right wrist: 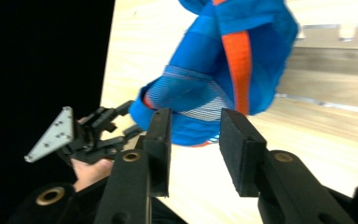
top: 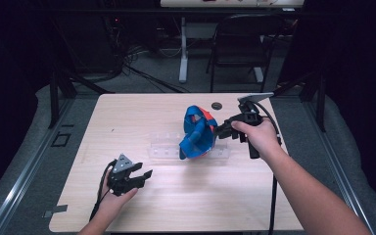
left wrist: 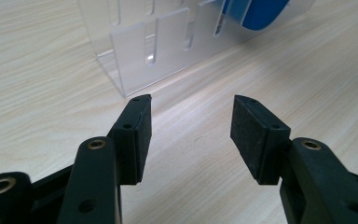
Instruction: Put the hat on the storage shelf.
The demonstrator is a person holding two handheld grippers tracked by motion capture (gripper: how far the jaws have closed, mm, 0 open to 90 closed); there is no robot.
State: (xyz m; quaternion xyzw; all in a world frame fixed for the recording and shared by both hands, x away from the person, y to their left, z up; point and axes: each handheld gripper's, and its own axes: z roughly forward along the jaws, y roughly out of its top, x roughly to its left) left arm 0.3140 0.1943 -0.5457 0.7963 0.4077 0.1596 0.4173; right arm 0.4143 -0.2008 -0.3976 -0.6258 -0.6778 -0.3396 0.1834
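A blue mesh cloth with an orange strip (top: 198,132) sits bunched up on a clear acrylic slotted rack (top: 164,147) near the middle of the wooden table (top: 186,205). My right gripper (top: 219,130) is at the cloth's right side, open. In the right gripper view the cloth (right wrist: 233,65) hangs just past my right gripper (right wrist: 193,126), and the pads do not press on it. My left gripper (top: 144,174) is low at the table's front left, open. In the left gripper view nothing lies inside my left gripper (left wrist: 191,116), and the rack (left wrist: 144,51) stands ahead.
A small dark round object (top: 217,105) lies near the table's far edge behind the cloth. A black folding chair (top: 245,39) and cables stand on the floor beyond the table. In the right gripper view the left gripper (right wrist: 128,119) is seen far off.
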